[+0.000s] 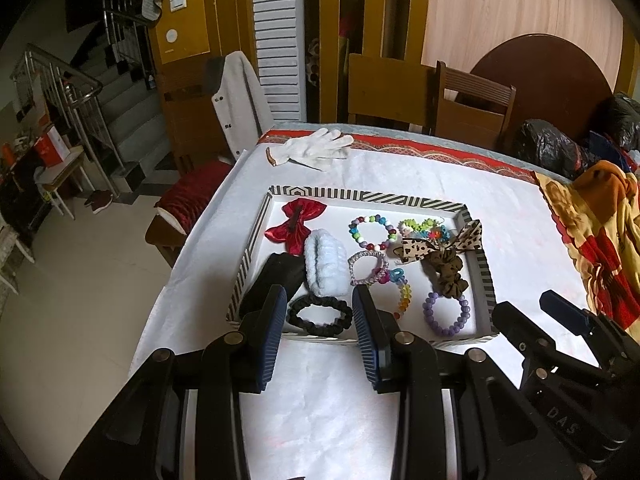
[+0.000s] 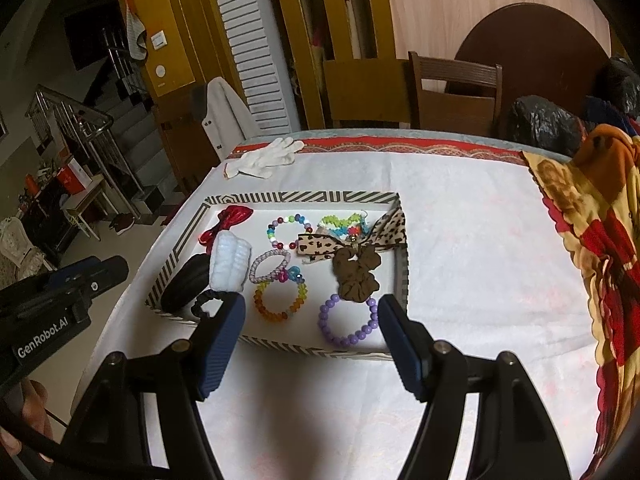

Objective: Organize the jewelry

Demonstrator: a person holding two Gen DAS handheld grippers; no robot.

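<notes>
We are at a dining table under a white cloth (image 1: 328, 392), wooden chairs and a staircase behind. On it sits a shallow white tray with a black-and-white striped rim (image 1: 362, 195), and all the jewelry we can see lies inside: a purple bead bracelet (image 2: 347, 322) at its near right corner, a black scrunchie (image 1: 320, 316) along its near edge, a red velvet bow (image 1: 294, 226) at the far left corner. Our left gripper (image 1: 320, 334) and right gripper (image 2: 311, 338) hover just short of the tray's near edge, jaws spread and empty. We judge the sorting barely begun: pieces overlap, nothing is grouped.
</notes>
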